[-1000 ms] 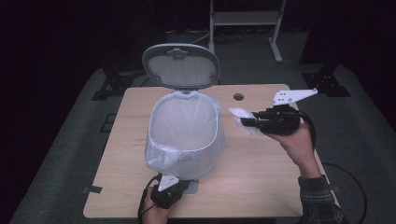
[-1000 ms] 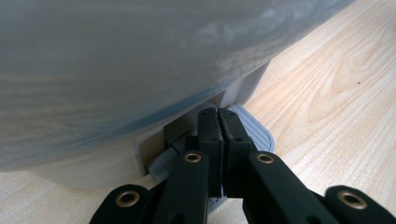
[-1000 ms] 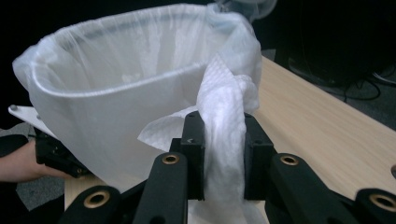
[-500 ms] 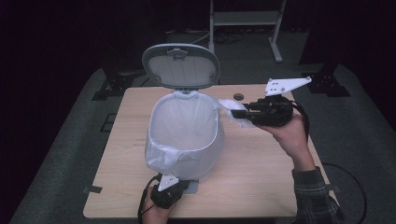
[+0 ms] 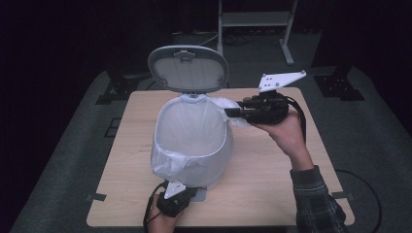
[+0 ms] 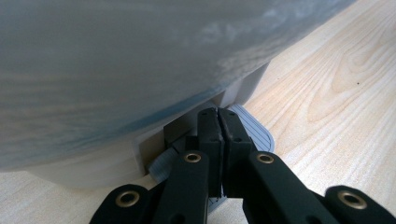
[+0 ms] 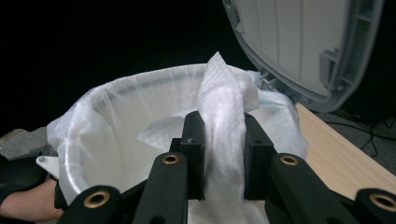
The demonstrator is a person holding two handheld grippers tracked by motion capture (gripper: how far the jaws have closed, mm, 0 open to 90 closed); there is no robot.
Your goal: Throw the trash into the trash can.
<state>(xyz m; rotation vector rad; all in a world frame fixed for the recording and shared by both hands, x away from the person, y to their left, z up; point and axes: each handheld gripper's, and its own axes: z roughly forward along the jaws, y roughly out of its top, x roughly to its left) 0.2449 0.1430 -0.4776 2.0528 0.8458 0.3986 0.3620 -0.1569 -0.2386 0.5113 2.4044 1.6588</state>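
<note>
Right gripper (image 7: pixel 223 154) jaws clamped on crumpled white paper towel (image 7: pixel 226 121) at lined grey pedal bin's (image 5: pixel 192 145) rim — early release drops it outside; left gripper (image 6: pixel 218 135) jaws together on grey ribbed pedal (image 6: pixel 254 130) — slip shuts lid (image 5: pixel 188 68).

bin (image 5: pixel 194 145) mid-table (image 5: pixel 272 189); lid (image 5: pixel 188 68) raised behind

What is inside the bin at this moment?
The pedal bin holds a white plastic liner folded over its rim. No waste is visible on the liner's walls; its bottom is hidden. The right gripper holds a paper towel at the rim, not yet dropped in.
</note>
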